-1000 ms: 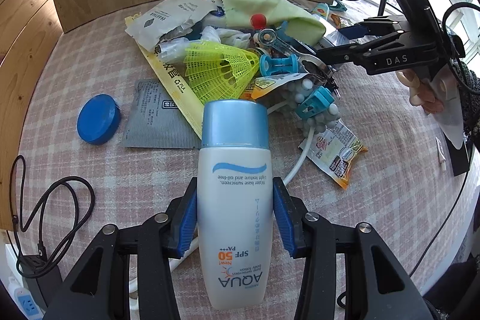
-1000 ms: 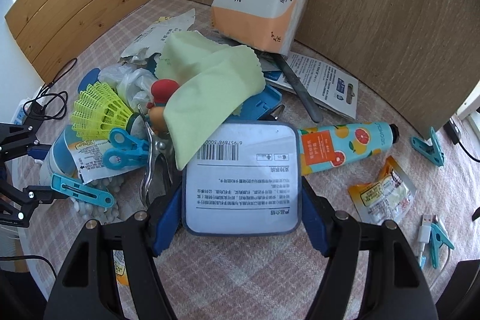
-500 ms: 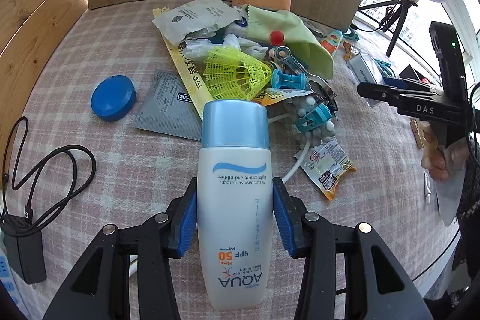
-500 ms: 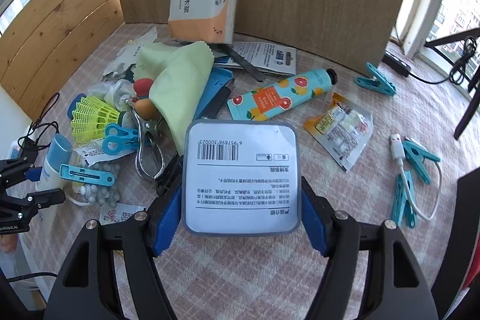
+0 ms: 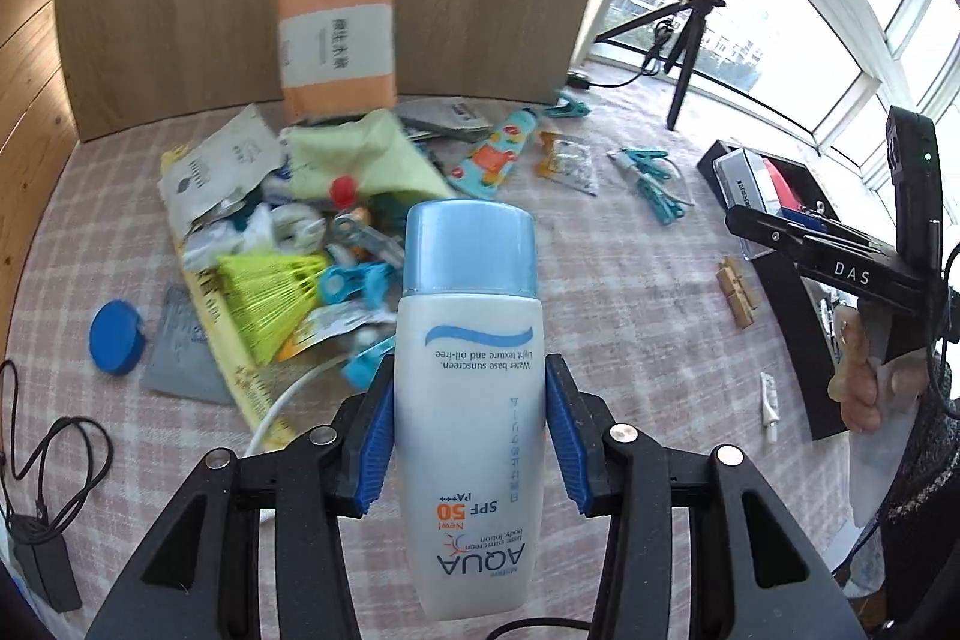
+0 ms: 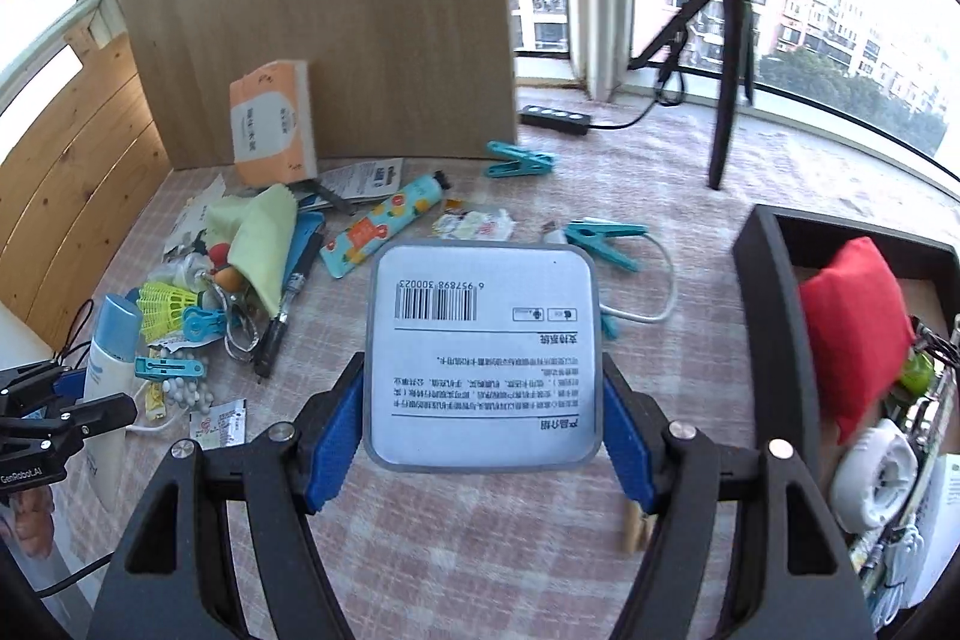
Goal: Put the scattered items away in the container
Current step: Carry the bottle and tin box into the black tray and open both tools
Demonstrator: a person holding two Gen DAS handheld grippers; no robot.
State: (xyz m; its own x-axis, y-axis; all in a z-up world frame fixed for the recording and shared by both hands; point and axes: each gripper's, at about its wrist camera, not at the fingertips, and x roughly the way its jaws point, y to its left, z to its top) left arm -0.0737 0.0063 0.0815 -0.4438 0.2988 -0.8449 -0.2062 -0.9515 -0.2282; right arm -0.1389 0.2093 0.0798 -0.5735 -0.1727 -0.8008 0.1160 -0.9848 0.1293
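Above the checked cloth (image 5: pixel 630 292), the left gripper (image 5: pixel 470 430) grasps a sunscreen bottle (image 5: pixel 471 400). The right gripper (image 6: pixel 483 430) clamps a flat grey box (image 6: pixel 483 358), with the black container (image 6: pixel 774 316) just beside it, right of the box.

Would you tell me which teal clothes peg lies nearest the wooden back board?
The lone teal peg at the board's right corner; the others lie farther forward.
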